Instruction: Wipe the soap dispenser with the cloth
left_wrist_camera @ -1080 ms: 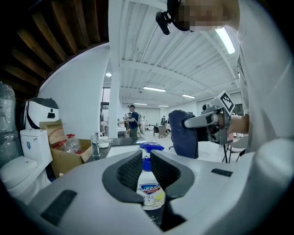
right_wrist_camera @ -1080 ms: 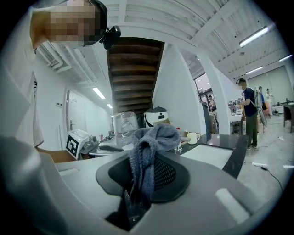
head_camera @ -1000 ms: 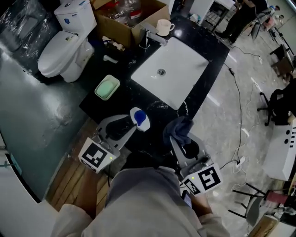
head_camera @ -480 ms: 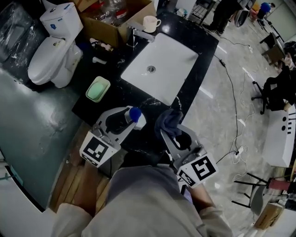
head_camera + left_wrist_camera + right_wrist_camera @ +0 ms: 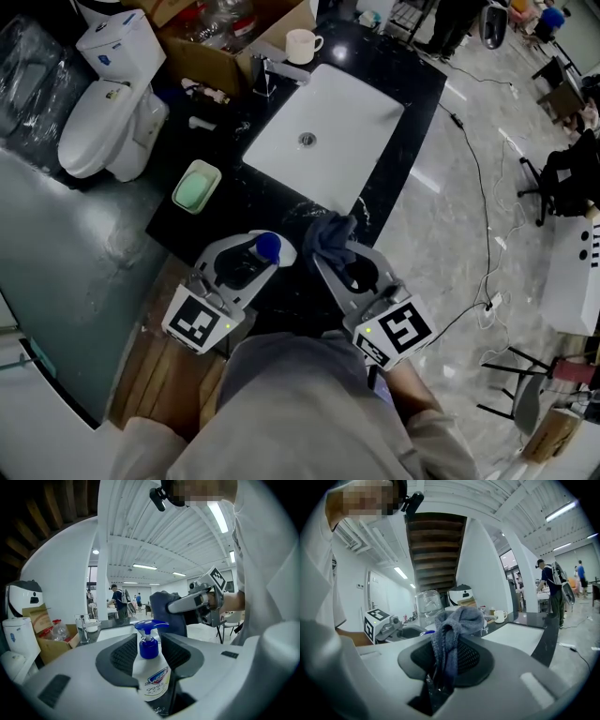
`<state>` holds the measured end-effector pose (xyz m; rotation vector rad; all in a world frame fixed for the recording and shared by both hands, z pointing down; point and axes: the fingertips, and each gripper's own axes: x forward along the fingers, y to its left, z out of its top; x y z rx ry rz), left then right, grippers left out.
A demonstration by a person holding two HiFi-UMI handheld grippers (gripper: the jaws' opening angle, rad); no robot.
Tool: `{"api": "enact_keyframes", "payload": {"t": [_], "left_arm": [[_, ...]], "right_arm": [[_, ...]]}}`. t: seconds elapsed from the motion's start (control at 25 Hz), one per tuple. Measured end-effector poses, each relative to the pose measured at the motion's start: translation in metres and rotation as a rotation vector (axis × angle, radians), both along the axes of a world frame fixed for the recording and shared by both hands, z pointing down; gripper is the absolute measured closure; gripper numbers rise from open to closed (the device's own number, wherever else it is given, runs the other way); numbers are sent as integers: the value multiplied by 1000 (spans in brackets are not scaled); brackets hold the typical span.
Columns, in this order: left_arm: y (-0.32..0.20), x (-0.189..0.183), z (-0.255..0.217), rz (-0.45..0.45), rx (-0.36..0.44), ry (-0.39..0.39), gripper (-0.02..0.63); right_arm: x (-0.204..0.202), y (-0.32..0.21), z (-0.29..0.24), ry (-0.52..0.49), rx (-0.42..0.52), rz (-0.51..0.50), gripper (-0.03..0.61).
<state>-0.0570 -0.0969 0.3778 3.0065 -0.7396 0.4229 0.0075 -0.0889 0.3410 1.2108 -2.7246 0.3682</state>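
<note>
Hidden: in the left gripper view the foot of the soap dispenser [image 5: 150, 670] sinks out of my sight below the jaws; I cannot tell what it rests on. From the head view I see only its blue pump top.
Dispenser axis: upright, long axis vertical, spout seemingly turned toward my right gripper's [image 5: 448, 654] side.
Dispenser place: between the jaws of my left gripper [image 5: 150, 640], neck level with the pad tips.
Left gripper: released; its jaws have just been opening, with the bottle between them and a dark gap at the right pad.
Right gripper: clenched on the cloth [image 5: 453, 623], which bunches above the pads; its lower end vanishes into the jaw gap.
</note>
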Motion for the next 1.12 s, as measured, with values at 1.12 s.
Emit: {"api": "enact_keyframes", "payload": {"t": [1.12], "left_arm": [[-4, 6, 9, -1, 40, -11, 483]], "right_arm": [[-18, -21, 12, 20, -29, -94, 505]]}}
